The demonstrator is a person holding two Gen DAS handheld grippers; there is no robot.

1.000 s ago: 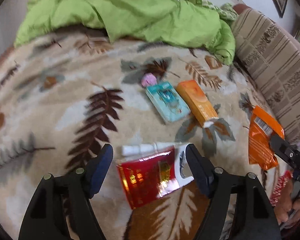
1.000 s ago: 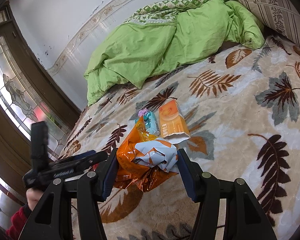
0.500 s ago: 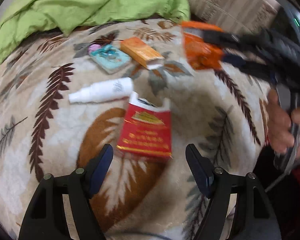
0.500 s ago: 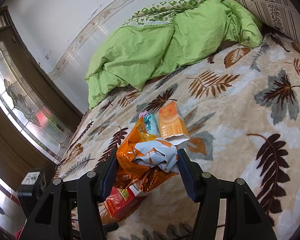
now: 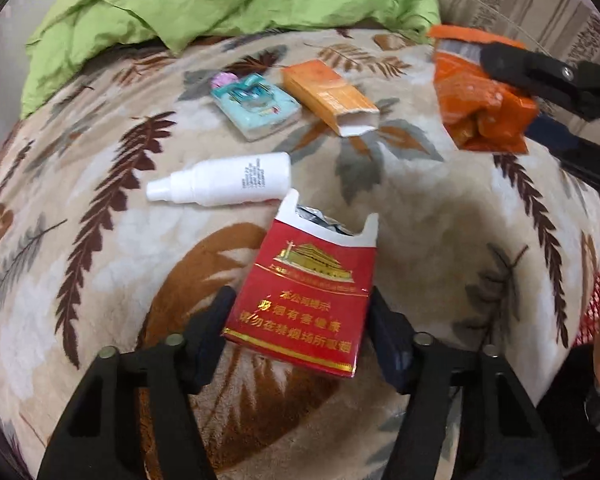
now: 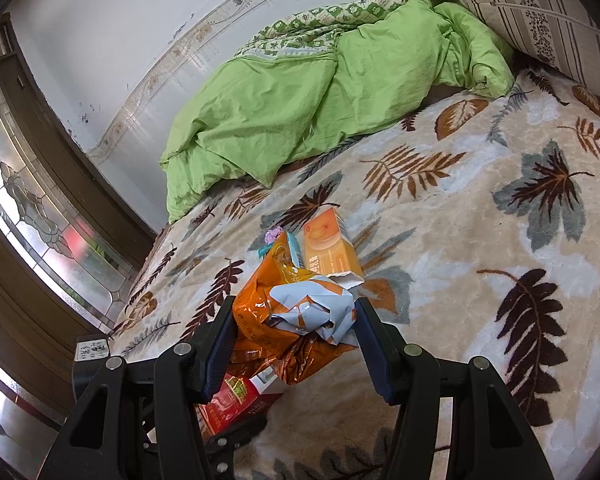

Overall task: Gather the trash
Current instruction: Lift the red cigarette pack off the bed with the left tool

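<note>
Left gripper [image 5: 300,320] closing around the flat red cardboard cigarette pack [image 5: 306,292]; squeeze it square. Right gripper [image 6: 296,332] clamps the crumpled orange foil wrapper [image 6: 284,320].

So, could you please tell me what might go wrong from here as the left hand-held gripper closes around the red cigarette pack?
1. The left hand-held gripper is closing low on the red cigarette pack; its torn-open top could let it crush or slip.
2. The white spray bottle lies right beside the pack's top and might get nudged.
3. The right hand-held gripper holds a crumpled orange wrapper, which may slide out.
</note>
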